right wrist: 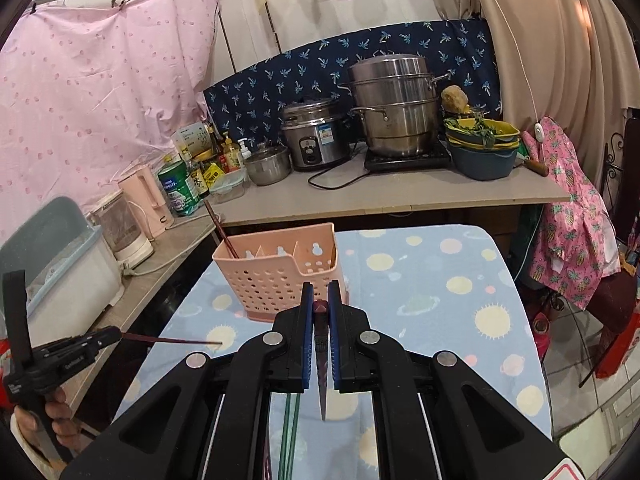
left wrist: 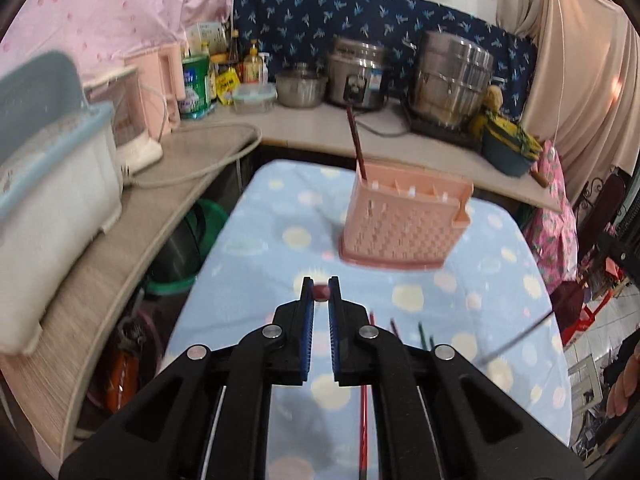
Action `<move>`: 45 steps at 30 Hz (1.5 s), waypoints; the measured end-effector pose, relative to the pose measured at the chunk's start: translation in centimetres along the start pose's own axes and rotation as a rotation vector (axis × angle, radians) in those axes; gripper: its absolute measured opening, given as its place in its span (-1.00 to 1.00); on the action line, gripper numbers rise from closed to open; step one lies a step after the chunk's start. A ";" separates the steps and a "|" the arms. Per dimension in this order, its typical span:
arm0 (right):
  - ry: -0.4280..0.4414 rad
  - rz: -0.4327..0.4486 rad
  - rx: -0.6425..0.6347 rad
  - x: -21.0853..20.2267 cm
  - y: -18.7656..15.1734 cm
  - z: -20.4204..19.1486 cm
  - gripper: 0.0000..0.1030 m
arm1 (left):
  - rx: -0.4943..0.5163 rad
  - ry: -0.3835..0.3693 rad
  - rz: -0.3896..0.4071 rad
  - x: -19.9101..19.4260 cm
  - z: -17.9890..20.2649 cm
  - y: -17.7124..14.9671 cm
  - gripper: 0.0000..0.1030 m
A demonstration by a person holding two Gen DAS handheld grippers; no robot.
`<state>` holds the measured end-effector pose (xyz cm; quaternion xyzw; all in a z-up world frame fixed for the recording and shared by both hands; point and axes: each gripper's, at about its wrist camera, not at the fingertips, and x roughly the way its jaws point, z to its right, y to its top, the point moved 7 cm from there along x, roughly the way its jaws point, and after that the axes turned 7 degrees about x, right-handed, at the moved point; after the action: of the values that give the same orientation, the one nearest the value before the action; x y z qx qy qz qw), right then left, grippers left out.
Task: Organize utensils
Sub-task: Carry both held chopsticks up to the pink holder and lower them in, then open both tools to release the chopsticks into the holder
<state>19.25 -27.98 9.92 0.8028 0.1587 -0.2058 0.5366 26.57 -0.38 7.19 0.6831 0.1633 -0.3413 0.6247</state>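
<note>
Each gripper is clamped on one dark red chopstick: the left gripper (left wrist: 321, 286) holds one end-on (left wrist: 321, 292), the right gripper (right wrist: 321, 292) holds another (right wrist: 321, 354). The pink holder (right wrist: 280, 270) stands on the dotted cloth (right wrist: 440, 300), one chopstick (right wrist: 220, 230) already inside. More chopsticks (left wrist: 400, 326) lie near. I think a long tip may hit the light holder's rim and tip it over

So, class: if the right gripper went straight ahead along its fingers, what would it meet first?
Probably the pink utensil holder, whose near wall sits just beyond the right gripper, shut on a dark chopstick; depth is uncertain.
</note>
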 end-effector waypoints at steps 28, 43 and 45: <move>0.129 0.122 0.057 11.7 14.7 -5.5 -0.87 | -0.021 -0.078 0.204 5.8 6.7 20.1 -0.87; 0.102 0.044 0.059 14.0 10.3 -4.0 -0.47 | 0.039 0.018 0.149 7.9 6.1 15.7 -0.33; 0.104 0.050 0.053 12.9 10.1 -4.1 -0.43 | 0.048 0.035 0.154 7.2 6.0 15.1 -0.32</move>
<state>35.89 -27.49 12.89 0.8299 0.1608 -0.1547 0.5114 39.91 -10.09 13.67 0.7143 0.1128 -0.2840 0.6296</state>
